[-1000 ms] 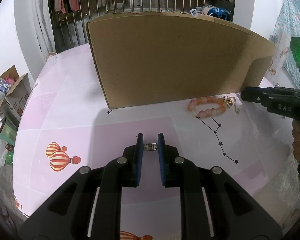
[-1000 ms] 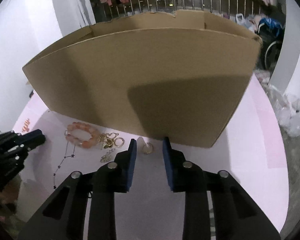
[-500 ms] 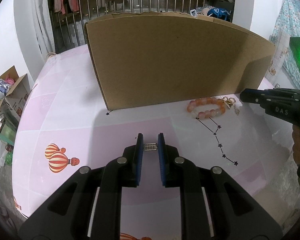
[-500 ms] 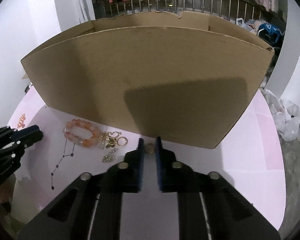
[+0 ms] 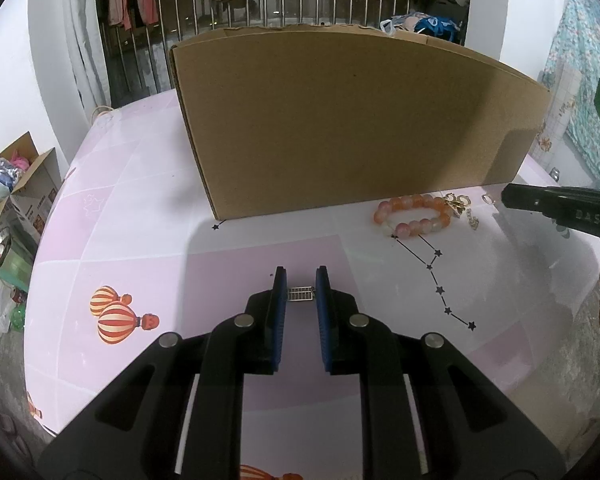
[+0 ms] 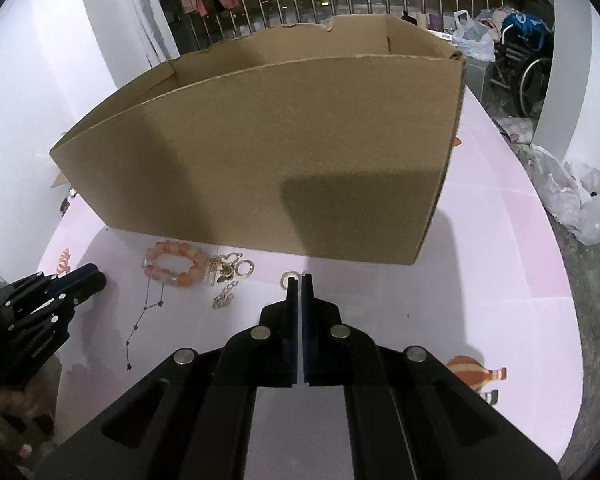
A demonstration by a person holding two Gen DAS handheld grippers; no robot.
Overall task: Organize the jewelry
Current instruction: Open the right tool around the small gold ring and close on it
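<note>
Since a second ago the right gripper (image 6: 300,277) has drawn its jaws together on a small gold ring (image 6: 291,278), whose edge peeks out left of the tips, just in front of the cardboard box (image 6: 300,152). Left of the ring, along the box's front wall, lie gold charms (image 6: 228,270) and a pink bead bracelet (image 6: 175,268), flat on the pink table (image 6: 480,280). Unmoved, the left gripper (image 5: 301,280) is clamped on a small silver barred piece (image 5: 301,292), its long axis crosswise between the pads, in front of the box.
</note>
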